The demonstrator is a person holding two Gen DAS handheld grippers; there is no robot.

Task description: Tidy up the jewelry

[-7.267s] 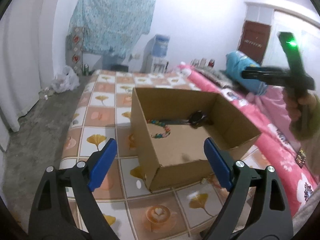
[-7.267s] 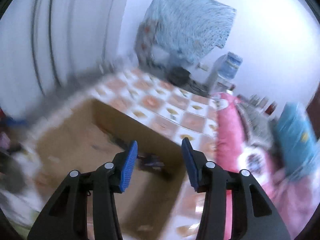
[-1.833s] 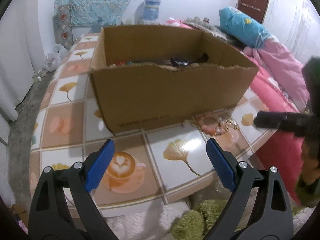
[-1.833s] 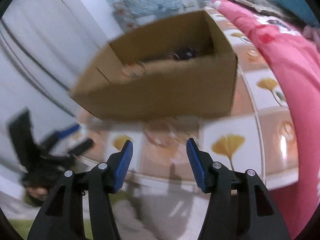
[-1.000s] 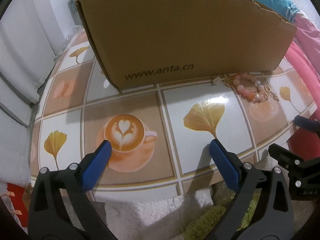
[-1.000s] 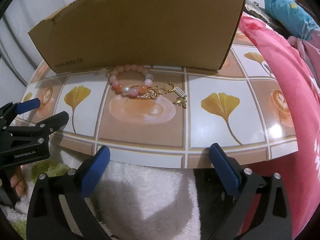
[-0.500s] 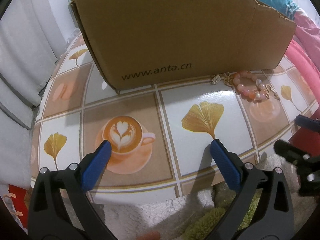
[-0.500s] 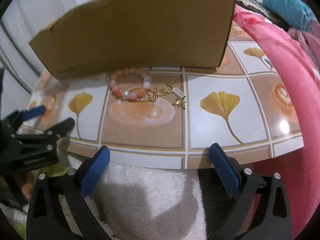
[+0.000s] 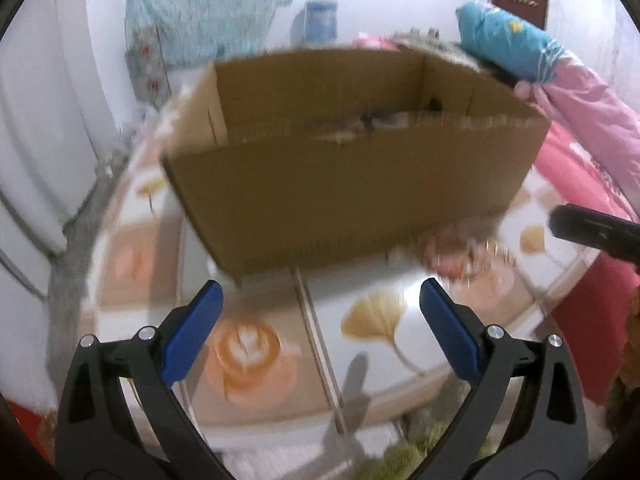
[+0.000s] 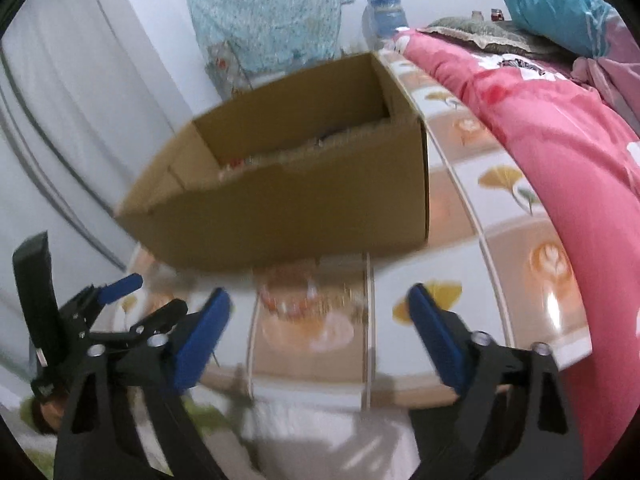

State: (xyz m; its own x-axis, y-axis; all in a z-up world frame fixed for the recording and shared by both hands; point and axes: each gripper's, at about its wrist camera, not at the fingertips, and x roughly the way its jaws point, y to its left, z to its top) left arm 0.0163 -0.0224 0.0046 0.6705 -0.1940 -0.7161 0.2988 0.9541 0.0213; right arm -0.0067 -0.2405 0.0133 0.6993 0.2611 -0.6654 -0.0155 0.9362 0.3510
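A tiled table (image 9: 384,316) printed with ginkgo leaves and coffee cups fills the lower frame, a pink bed (image 10: 560,152) at right. The cardboard box (image 9: 352,184) sits centre. Left gripper (image 9: 318,320) and right gripper (image 10: 318,320) both gape wide, empty. The beaded bracelet (image 10: 290,298) lies blurred just before the box; the box's contents are indistinct.

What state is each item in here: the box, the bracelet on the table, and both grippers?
Cardboard box: open at the top, upright on the tiled table, some items inside, too blurred to name.
Pink bead bracelet: lying on the table beside the box's front wall, not gripped.
Left gripper: open, empty, above the table's near edge.
Right gripper: open, empty, pointed toward the bracelet.
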